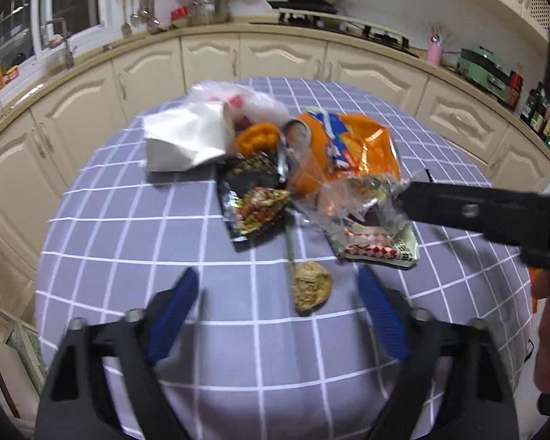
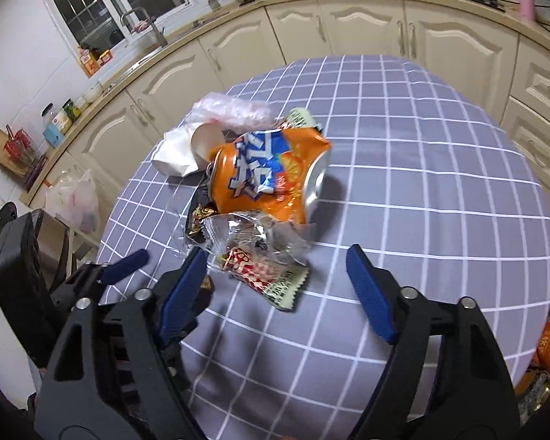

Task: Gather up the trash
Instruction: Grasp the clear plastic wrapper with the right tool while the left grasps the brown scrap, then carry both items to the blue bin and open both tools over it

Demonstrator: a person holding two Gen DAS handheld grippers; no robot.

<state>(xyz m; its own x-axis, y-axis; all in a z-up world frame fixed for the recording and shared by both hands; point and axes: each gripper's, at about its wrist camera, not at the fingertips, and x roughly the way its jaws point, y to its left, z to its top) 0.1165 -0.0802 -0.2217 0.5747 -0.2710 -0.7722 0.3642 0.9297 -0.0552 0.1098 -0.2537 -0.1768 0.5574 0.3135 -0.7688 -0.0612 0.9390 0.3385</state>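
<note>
Right wrist: both hand-held grippers (image 2: pixel 277 282) (image 1: pixel 277 311) spread apart; wrapper (image 2: pixel 264 260) near table edge (image 2: pixel 495 363).

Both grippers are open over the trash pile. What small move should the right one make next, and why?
Probably ease the right gripper forward and down to straddle the clear snack wrapper. Its fingers stand apart and hold nothing, and that wrapper is the nearest piece, lying in front of the crushed orange can.

Crushed orange can (image 2: pixel 271 179) showing glossy dented metal, clear wrapper (image 2: pixel 253 242) ahead of the right gripper (image 2: pixel 277 286) looking like crinkled shiny plastic, checked cloth covering the desk (image 2: pixel 421 183) looking matt, white napkin (image 1: pixel 181 139) appearing papery
</note>
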